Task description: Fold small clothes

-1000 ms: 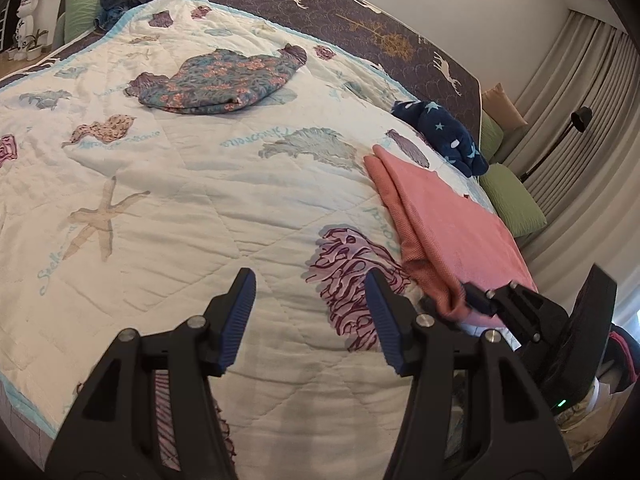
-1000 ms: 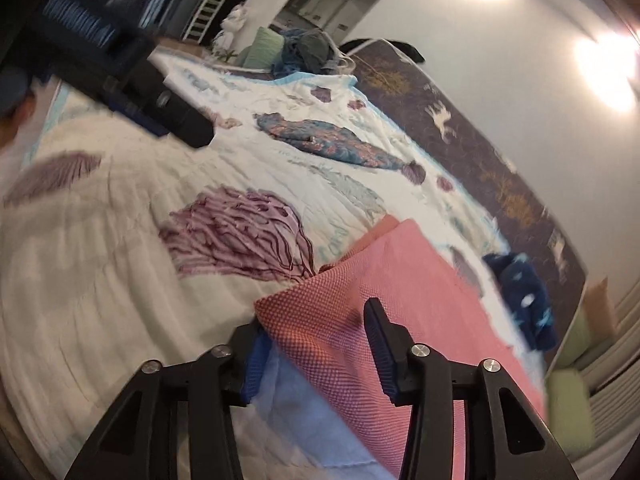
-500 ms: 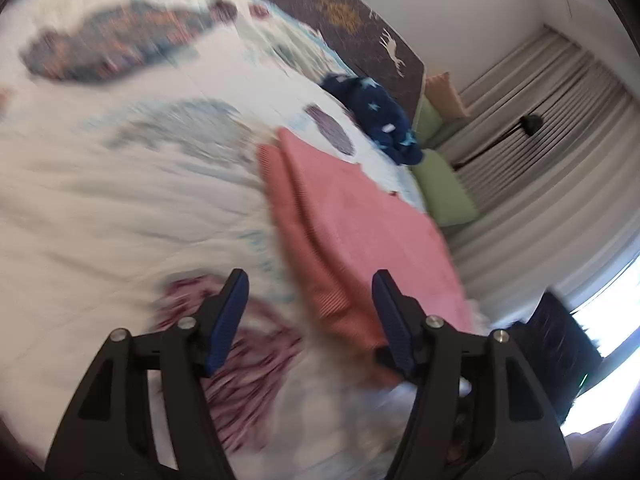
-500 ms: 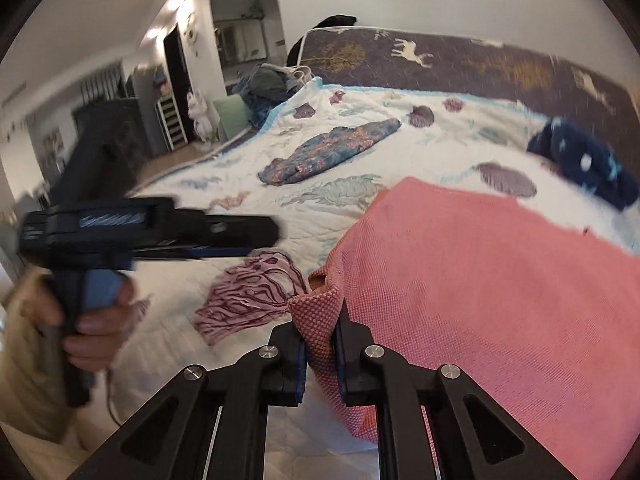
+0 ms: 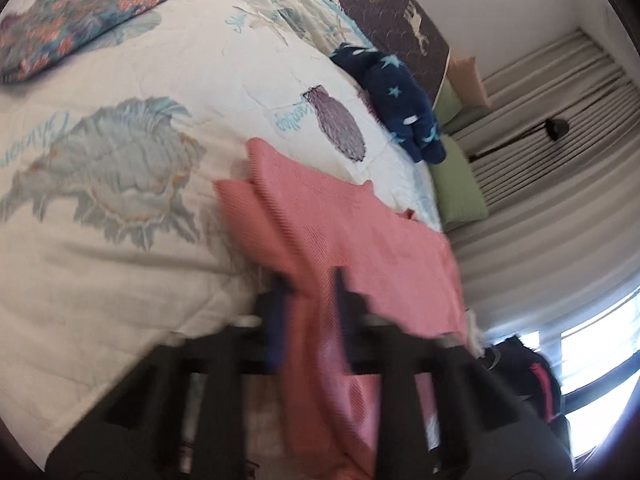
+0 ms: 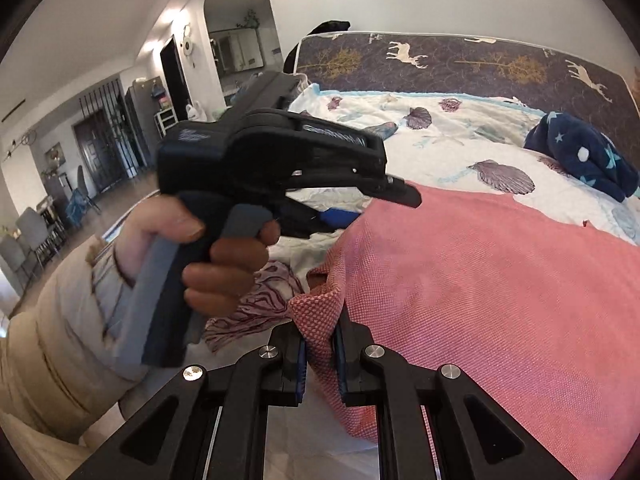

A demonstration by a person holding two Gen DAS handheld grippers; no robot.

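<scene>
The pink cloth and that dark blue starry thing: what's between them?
Only bare quilt with a purple shell print separates the pink cloth from the starry garment, per the right wrist view.

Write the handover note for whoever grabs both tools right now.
Right tool: shut on a corner of the pink garment.
Left tool: pink cloth lies between its fingers, but the view is blurred, so its grip cannot be confirmed.
The pink garment lies spread on the seashell quilt; the floral garment and navy star garment sit farther up the bed.
Done: one corner gripped. Left: confirm the left grip, fold the pink garment, then the others.
</scene>
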